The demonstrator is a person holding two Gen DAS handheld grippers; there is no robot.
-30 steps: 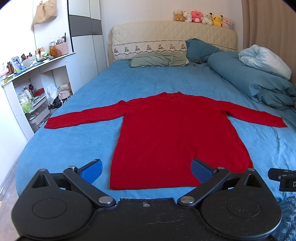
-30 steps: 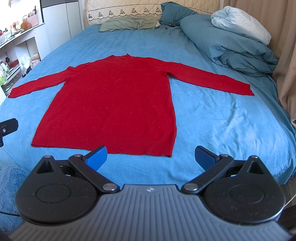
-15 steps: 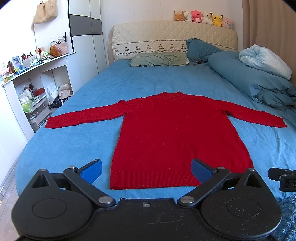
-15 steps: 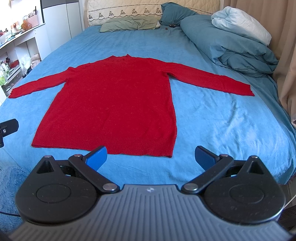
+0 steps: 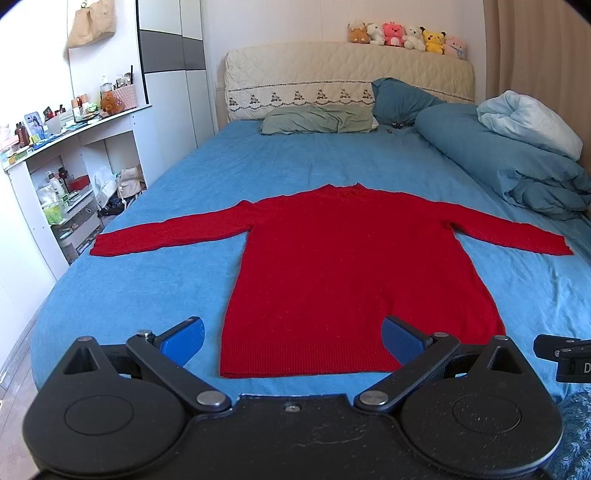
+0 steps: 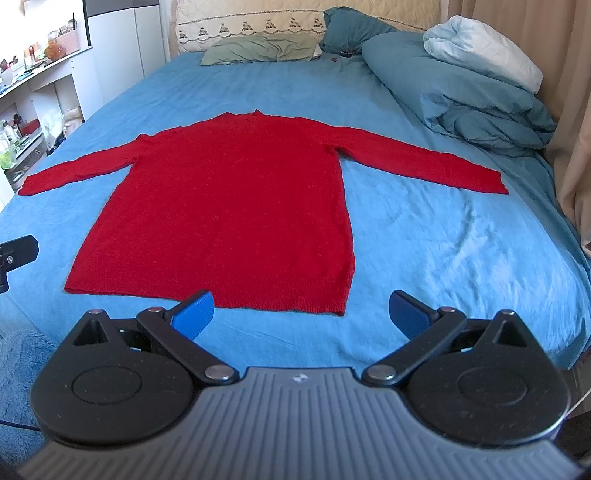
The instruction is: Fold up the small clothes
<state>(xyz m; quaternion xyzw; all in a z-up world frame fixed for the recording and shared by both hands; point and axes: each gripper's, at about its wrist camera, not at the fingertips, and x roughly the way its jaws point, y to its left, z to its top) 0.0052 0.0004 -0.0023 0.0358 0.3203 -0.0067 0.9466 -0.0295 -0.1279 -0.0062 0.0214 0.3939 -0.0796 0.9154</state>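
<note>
Left tool [image 5: 291, 341] before plush toys [image 5: 406, 35]

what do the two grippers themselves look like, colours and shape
Both have black linkage arms with silver pivot pins, round black discs either side and blue finger pads. The left gripper has a plain matte black base plate with a centre screw; the right gripper has a grey ribbed base with a small white mark.

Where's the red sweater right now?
The red sweater lies flat mid-bed on the blue sheet, sleeves spread, hem nearest both open grippers, collar toward the green pillow.
</note>
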